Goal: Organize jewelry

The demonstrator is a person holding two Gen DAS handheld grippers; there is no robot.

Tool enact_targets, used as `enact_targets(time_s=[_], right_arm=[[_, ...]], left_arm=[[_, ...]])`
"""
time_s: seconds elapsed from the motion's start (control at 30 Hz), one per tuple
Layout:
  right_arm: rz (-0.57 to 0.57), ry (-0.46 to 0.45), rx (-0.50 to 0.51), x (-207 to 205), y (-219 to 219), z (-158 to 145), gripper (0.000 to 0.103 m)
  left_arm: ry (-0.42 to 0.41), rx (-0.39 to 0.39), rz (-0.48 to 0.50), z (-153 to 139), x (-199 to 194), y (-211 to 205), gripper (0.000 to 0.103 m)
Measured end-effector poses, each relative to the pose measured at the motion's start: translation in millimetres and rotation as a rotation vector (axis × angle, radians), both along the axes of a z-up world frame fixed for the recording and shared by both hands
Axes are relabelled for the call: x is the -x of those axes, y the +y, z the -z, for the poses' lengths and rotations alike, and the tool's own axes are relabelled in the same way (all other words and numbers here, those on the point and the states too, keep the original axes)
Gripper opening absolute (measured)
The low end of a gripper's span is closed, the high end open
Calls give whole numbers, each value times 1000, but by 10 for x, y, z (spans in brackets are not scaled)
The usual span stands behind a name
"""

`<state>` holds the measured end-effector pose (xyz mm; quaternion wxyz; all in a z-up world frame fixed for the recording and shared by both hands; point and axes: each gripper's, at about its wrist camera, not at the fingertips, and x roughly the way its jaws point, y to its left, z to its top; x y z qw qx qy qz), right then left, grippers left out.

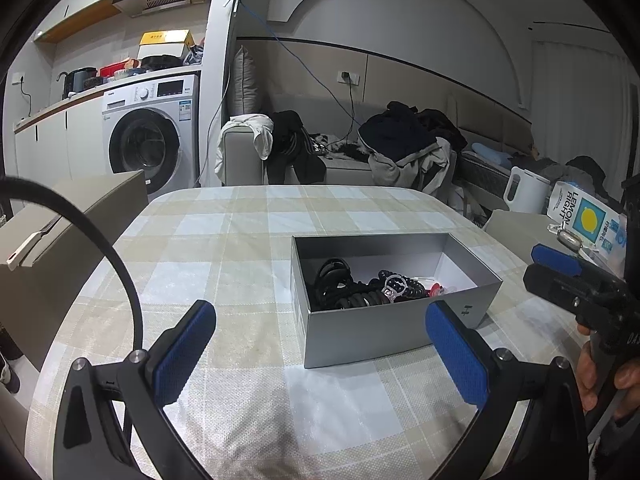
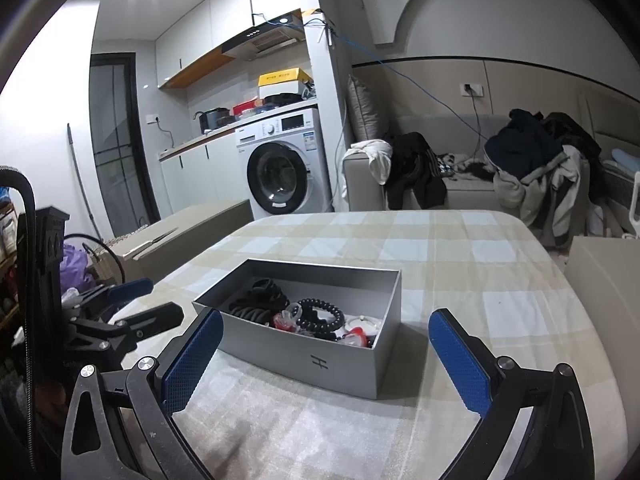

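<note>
Left gripper [image 1: 320, 356] and right gripper [image 2: 326, 360] fingers spread wide, empty; grey jewelry box [image 2: 304, 354] on desk [image 2: 480, 280] at twelve o'clock.

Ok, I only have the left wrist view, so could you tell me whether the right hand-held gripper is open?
Observer: Yes, the right hand-held gripper is open and empty, and it faces the box.
Operator: Thank you. Is anything off the left side of the table?
Observer: A purple bag sits there, past the table's edge.
Operator: And what is further left of the washing machine?
Observer: A dark door stands at the far end of the kitchen units.
</note>
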<state>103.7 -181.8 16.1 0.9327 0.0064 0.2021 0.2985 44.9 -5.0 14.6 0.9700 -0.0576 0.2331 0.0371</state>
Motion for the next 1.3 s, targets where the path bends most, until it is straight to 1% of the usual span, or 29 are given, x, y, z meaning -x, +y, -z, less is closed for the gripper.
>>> enact_targets(time_s=[0.07,0.43,0.67,1.3], right_arm=[[-1,-1,19,11,22,24,103],[-13,-49,33,97,46,-4,103],[-15,-54,33,91,47,-2,103],[-15,-55,30,96,50,7,103]], left_arm=[[5,-1,-2,2,-6,-5,102],[16,-29,-8,-3,-32,-48,102],[6,-31,-24,-13,-6,-36,102],[5,-30,-27,-4,-17,-33,102]])
